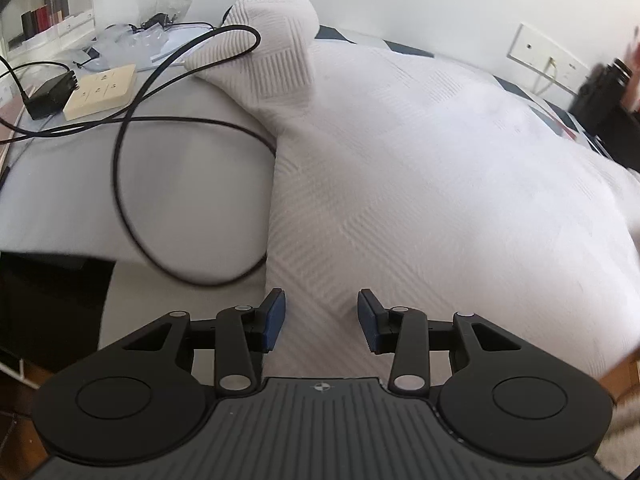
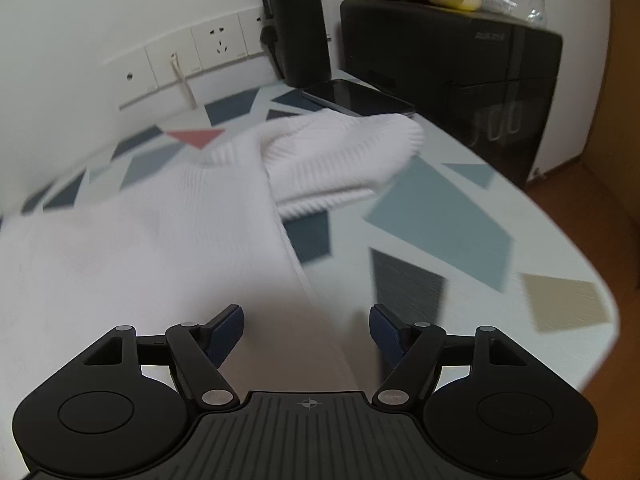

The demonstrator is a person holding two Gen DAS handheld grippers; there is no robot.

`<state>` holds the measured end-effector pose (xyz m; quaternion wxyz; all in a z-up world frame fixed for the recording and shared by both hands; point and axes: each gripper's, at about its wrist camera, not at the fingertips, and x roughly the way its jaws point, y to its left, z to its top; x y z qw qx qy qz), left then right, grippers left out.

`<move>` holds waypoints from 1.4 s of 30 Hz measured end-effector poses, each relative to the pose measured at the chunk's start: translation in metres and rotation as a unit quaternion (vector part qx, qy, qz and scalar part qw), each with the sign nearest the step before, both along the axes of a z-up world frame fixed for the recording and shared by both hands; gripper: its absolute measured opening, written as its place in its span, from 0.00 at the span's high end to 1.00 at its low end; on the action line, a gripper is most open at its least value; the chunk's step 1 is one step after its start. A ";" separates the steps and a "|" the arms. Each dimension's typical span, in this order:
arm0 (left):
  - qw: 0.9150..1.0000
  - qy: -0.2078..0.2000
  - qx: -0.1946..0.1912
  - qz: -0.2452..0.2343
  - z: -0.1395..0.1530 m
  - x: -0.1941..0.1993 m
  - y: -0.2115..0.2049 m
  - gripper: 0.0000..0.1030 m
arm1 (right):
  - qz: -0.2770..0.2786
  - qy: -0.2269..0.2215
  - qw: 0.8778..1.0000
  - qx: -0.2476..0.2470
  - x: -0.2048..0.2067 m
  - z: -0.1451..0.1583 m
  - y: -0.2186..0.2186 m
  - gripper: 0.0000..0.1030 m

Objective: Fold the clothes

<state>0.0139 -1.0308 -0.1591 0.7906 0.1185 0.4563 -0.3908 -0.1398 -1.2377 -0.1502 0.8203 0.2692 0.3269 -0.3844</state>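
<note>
Left wrist view: the left claw (image 1: 320,320) is spread, pinching nothing, right over the near edge of the white sweater (image 1: 420,184). A sleeve (image 1: 272,48) is folded over at 11 o'clock, and a black cable (image 1: 120,168) loops beside it at 9 o'clock — a careless pull could snag it.

Right wrist view: the right claw (image 2: 306,332) is spread too, empty. The sweater's other sleeve (image 2: 340,160) lies at 12 o'clock, touching a phone (image 2: 356,96) on the worktop (image 2: 500,300) — a tug might drag it.
</note>
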 end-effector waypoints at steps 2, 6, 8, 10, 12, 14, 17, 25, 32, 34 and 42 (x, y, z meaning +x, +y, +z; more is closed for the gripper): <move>1.000 0.006 -0.004 0.001 -0.004 0.001 -0.006 0.74 | 0.005 -0.006 1.000 -0.001 0.008 -0.005 -0.005 0.41; 1.000 0.014 0.003 -0.022 -0.005 -0.008 -0.008 1.00 | 0.035 0.025 0.999 0.008 0.014 -0.012 0.003 0.92; 0.999 0.015 0.009 -0.028 -0.005 -0.014 -0.002 1.00 | 0.051 0.033 0.998 -0.006 0.010 -0.011 0.012 0.94; 0.999 0.021 0.012 -0.024 -0.006 -0.017 0.007 1.00 | 0.057 0.038 0.998 -0.012 0.002 -0.009 0.018 0.95; 0.999 0.030 0.016 -0.018 -0.007 -0.018 0.017 1.00 | 0.055 0.039 0.998 -0.011 -0.008 -0.008 0.021 0.95; 0.999 0.036 0.018 -0.013 -0.006 -0.019 0.025 1.00 | 0.053 0.047 0.997 -0.012 -0.017 -0.008 0.024 0.95; 0.999 0.007 0.020 -0.033 -0.001 -0.023 0.027 0.90 | 0.049 0.054 0.997 -0.006 -0.027 -0.013 0.024 0.94; 0.999 -0.018 0.026 -0.010 -0.009 0.000 0.006 0.55 | 0.030 0.045 0.999 -0.007 -0.016 -0.016 0.026 0.77; 0.999 -0.027 0.033 0.010 -0.010 -0.002 0.013 0.55 | 0.027 0.048 0.998 -0.014 -0.013 -0.018 0.025 0.76; 0.999 -0.022 0.027 0.016 -0.012 -0.003 0.019 0.55 | 0.027 0.048 0.998 -0.016 -0.013 -0.018 0.025 0.76; 1.000 0.007 0.002 0.018 -0.012 -0.005 0.022 0.95 | 0.028 0.061 0.997 -0.029 -0.004 -0.020 0.025 0.73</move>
